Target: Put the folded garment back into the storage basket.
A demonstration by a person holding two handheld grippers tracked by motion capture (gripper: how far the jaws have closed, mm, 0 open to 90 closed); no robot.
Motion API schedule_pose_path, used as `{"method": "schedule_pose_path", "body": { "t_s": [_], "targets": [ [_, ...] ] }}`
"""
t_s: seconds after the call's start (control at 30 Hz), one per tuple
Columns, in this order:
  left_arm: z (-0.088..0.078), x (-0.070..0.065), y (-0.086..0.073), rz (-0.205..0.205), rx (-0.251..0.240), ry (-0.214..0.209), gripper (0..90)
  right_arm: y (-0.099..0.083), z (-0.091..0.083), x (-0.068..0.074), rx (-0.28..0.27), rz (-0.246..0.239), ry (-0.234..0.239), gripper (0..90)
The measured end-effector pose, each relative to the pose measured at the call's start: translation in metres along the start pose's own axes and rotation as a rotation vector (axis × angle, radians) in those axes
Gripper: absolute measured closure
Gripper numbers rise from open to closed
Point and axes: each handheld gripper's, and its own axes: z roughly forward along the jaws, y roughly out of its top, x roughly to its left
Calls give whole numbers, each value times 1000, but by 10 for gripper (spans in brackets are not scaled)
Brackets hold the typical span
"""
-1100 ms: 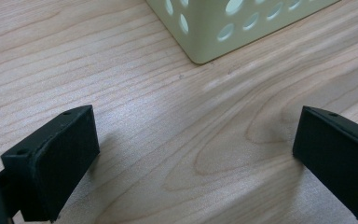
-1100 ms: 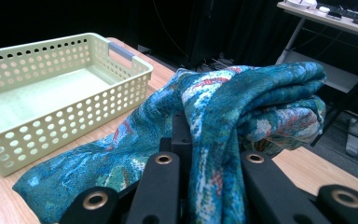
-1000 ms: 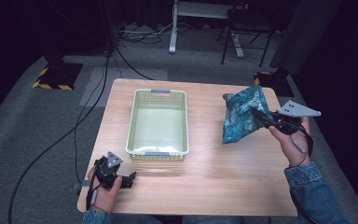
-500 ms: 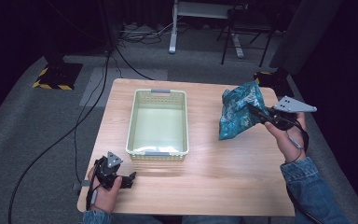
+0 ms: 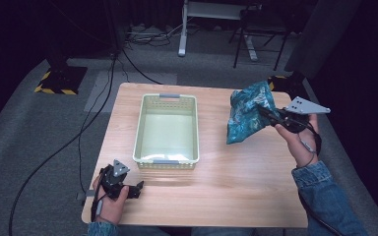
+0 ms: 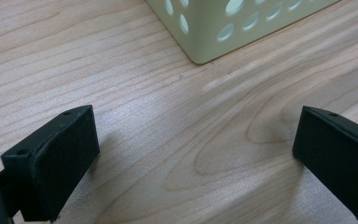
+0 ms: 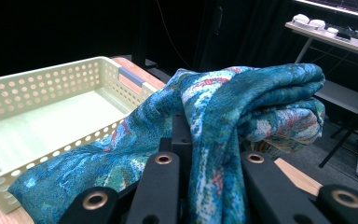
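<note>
At the near left corner of the worktop (image 5: pixel 226 177), the left tongs (image 5: pixel 137 189) lie low on the wood in the person's left hand (image 5: pixel 109 204), pointing toward the middle. The left gripper view shows the two black jaws standing well apart with nothing but bare wood grain between them, and a corner of the basket (image 6: pixel 223 28) just ahead. Parked there, they seem to be waiting out of the way, close enough to steady the basket if needed.

In the middle stands the pale green basket (image 5: pixel 166 130), a perforated rectangular bin, upright and empty, its long side running away from the person. Its open top offers an easy target for something dropped from above.

To the right, the teal patterned cloth (image 5: pixel 246 118) hangs above the worktop, bunched and draping down, just beside the basket's right wall but not over it. The right tongs (image 5: pixel 270 117) are clamped on it: in the right gripper view a fold of the cloth (image 7: pixel 242 107) is pinched tightly between the jaws and the rest spills forward over them, with the basket (image 7: pixel 42 112) beyond. Held high by the right hand (image 5: pixel 300 142), the loose end clears the wood, which would let it pass over the basket rim; judging by this, the carry toward the basket is under way and the drop is not yet done.
</note>
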Motion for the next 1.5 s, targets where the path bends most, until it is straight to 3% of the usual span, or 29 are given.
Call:
{"method": "schedule_pose_path", "body": {
  "t_s": [0.83,1.13,1.17,1.5],
  "targets": [
    [0,0,0,0,0,0,1,33,24,15,-42,-35,36,826],
    [0,0,0,1,-1,-1,1,38,28,20,-49,-42,41,826],
    [0,0,0,0,0,-1,1,42,35,26,-46,-53,56,825],
    [0,0,0,1,-1,0,1,50,45,33,-62,-55,71,824]
  ]
}}
